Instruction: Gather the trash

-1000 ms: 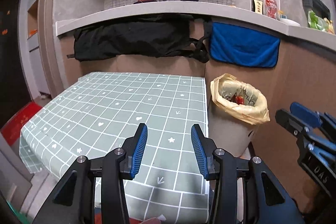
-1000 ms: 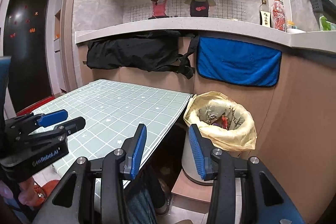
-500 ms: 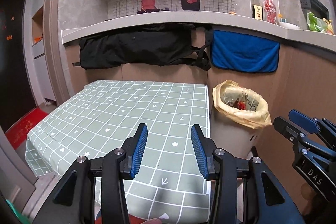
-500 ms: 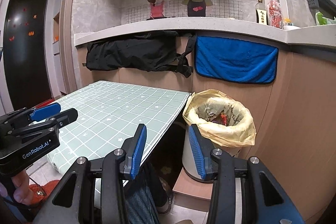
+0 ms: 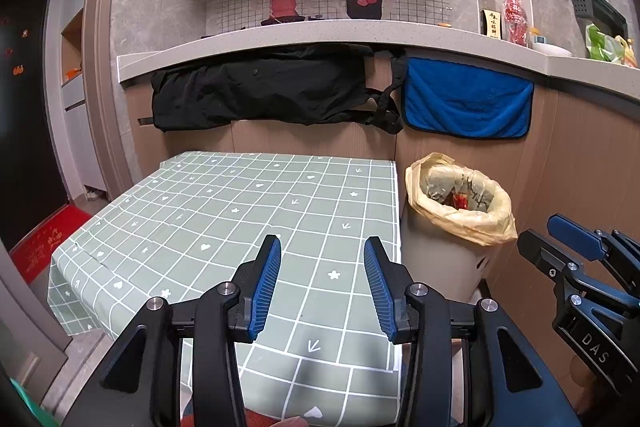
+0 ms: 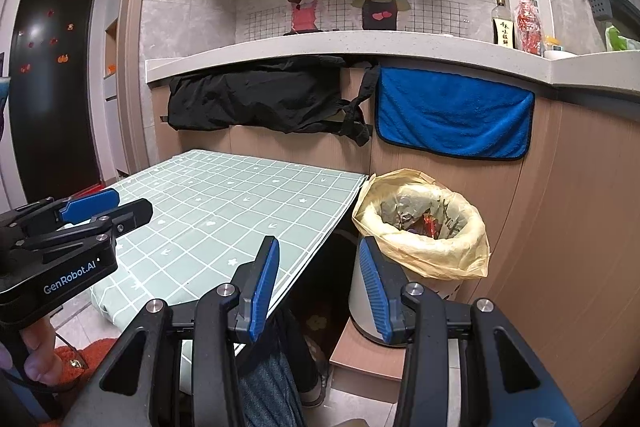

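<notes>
A white trash bin (image 5: 440,259) lined with a yellow bag (image 5: 464,219) stands right of the table, with crumpled wrappers and something red inside (image 6: 428,223). My left gripper (image 5: 322,247) hovers open over the near part of the green checked tablecloth (image 5: 240,211), nothing between its blue pads. My right gripper (image 6: 316,247) is open too, held over the gap between the table edge (image 6: 320,239) and the bin (image 6: 364,299), empty. Each gripper appears at the side of the other's view: the right one (image 5: 560,239), the left one (image 6: 104,207). No loose trash shows on the cloth.
A black garment (image 5: 260,87) and a blue towel (image 5: 468,103) hang under the counter ledge (image 5: 320,31) behind the table. Bottles (image 5: 514,15) stand on the ledge at right. A person's leg in jeans (image 6: 268,383) shows under the table edge. A red mat (image 5: 44,239) lies on the floor at left.
The left wrist view has tipped slightly upward, showing more of the wall and ledge. Both grippers stay open and empty, and the right one has not moved.
</notes>
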The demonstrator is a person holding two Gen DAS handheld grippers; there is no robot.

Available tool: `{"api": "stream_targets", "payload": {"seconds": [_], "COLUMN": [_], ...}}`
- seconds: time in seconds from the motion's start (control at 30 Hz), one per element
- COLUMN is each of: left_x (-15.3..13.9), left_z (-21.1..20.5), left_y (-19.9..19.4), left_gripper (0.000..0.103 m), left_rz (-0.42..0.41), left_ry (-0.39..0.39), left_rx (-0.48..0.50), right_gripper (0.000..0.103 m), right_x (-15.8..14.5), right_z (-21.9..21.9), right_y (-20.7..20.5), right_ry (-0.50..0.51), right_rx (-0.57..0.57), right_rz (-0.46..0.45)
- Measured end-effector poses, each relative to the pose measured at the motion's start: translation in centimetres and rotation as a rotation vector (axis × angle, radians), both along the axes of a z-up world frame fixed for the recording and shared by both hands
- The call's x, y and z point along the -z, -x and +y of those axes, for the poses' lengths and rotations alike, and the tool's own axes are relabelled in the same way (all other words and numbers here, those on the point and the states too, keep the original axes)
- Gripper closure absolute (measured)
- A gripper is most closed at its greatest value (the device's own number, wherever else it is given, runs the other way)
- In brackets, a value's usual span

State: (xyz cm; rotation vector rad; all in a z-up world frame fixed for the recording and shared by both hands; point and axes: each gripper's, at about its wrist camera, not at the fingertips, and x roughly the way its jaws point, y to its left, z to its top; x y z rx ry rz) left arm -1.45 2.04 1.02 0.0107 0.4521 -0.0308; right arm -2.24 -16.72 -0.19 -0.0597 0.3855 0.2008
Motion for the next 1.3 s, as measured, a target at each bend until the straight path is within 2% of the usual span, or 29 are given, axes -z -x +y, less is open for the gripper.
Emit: {"api": "stream_targets", "payload": {"seconds": [1.3], "left_x": [0.55], "left_z": [-0.59], "left_y": [-0.31], "left_gripper": [0.059], "left_rz": [0.006], "left_ry": [-0.005], "left_rx": [0.044], "right_gripper": [0.063], "right_x": [0.12], "right_z": [-0.28], "right_y": [0.27], "right_ry": [-0.010], "right_rx": [0.022], "right_rz": [0.004]}}
